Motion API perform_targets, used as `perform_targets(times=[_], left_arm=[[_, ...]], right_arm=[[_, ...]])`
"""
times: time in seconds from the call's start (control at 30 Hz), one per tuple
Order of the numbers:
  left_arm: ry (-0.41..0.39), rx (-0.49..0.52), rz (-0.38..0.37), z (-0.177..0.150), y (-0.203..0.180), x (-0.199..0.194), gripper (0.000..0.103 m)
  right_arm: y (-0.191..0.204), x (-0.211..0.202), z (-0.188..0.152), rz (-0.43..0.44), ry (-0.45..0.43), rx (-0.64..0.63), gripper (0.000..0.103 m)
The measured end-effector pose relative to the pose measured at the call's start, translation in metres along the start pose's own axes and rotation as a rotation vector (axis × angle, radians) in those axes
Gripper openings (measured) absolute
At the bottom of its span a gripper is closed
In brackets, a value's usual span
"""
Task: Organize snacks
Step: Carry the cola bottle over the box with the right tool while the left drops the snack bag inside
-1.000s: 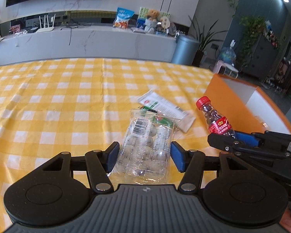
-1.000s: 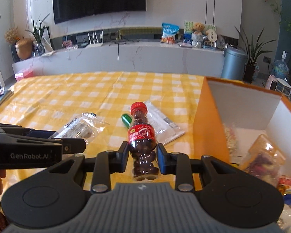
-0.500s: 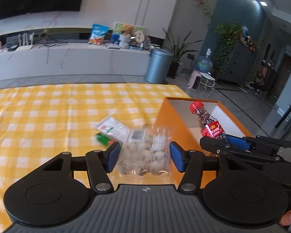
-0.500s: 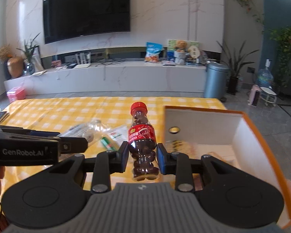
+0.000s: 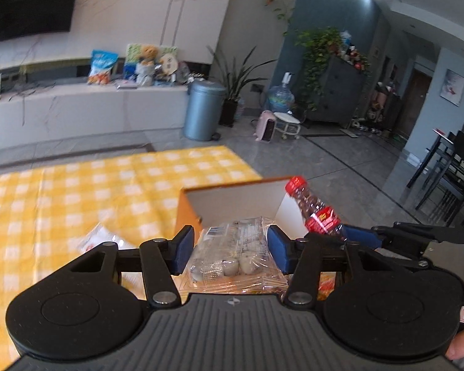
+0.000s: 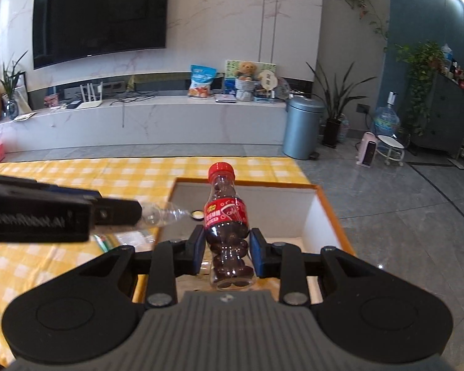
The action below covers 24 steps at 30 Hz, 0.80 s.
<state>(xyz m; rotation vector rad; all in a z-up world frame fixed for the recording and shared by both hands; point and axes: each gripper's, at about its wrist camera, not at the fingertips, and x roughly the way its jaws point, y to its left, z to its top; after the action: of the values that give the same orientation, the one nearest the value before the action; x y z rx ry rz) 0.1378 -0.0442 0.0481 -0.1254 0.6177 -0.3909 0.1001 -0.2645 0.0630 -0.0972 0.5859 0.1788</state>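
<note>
Two blue fingers [image 5: 182, 249] of the left gripper [image 5: 230, 249] are pinching one clear snack bag [image 5: 232, 255] between them over the orange box [image 6: 331, 213]; the right gripper [image 6: 226, 252] is clamping one red-capped bottle [image 6: 227, 225], its base cut off.

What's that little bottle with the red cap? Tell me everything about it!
The bottle is small, clear plastic, shaped like a cola bottle, with a red cap and a red label. It is full of dark round pieces, perhaps candy. It stands nearly upright, pinched low on its body between the blue pads of the right gripper. It is held up over the open orange box, not touching it.
</note>
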Motion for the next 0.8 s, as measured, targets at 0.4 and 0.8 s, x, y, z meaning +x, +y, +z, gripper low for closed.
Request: perform_targets(times=[0.4,0.8], left_arm=[[0.059,0.21,-0.058,0.006,-0.021,0.051,0.011],[0.132,0.325,-0.024,0.003,-0.021,0.056,0.02]], right_arm=[[-0.044,0.04,0.003,0.029,0.122,0.113,0.029],[-0.061,0.064,-0.008,0.07,0.201,0.159,0.029]])
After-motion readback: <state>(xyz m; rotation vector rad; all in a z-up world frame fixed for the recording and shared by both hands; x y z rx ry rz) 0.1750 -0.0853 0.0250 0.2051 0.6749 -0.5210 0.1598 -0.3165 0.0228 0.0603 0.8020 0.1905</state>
